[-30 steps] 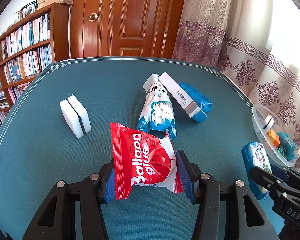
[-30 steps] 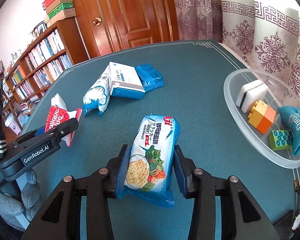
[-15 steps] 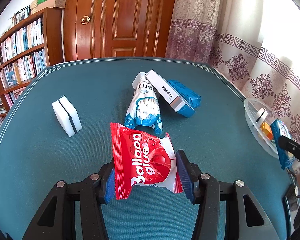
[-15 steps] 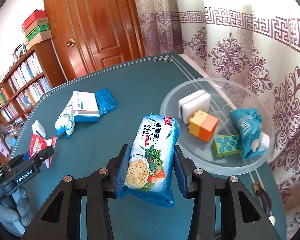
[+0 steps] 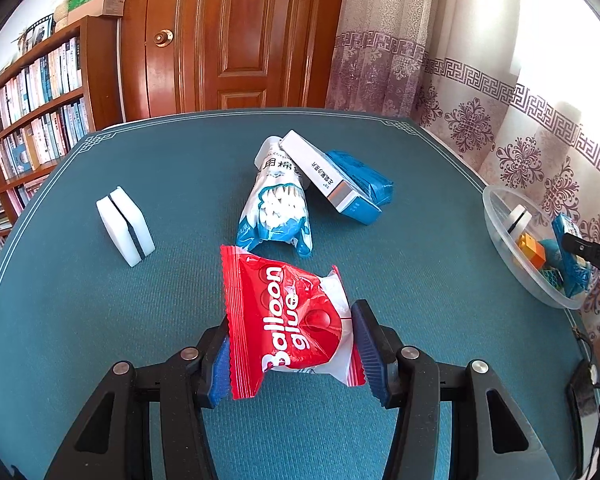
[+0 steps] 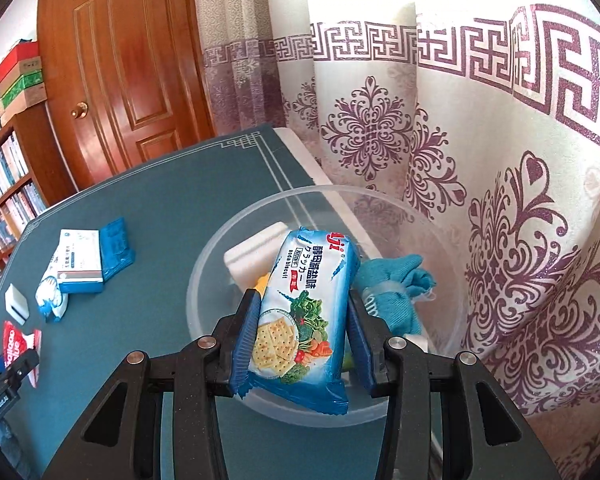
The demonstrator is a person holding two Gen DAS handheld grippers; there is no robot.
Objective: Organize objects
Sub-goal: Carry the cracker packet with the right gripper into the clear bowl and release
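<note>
The right tool (image 6: 302, 332) is gripping the cracker packet (image 6: 304, 312) over the bowl (image 6: 204, 276) and should release low, while the left tool (image 5: 292, 344) is holding the red packet (image 5: 290, 316).

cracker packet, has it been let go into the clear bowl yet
No, the right hand-held gripper is shut on the cracker packet, holding it above the clear bowl.

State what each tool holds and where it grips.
Left tool: red balloon glue packet, by its lower sides. Right tool: cracker pack, across its lower half.
</note>
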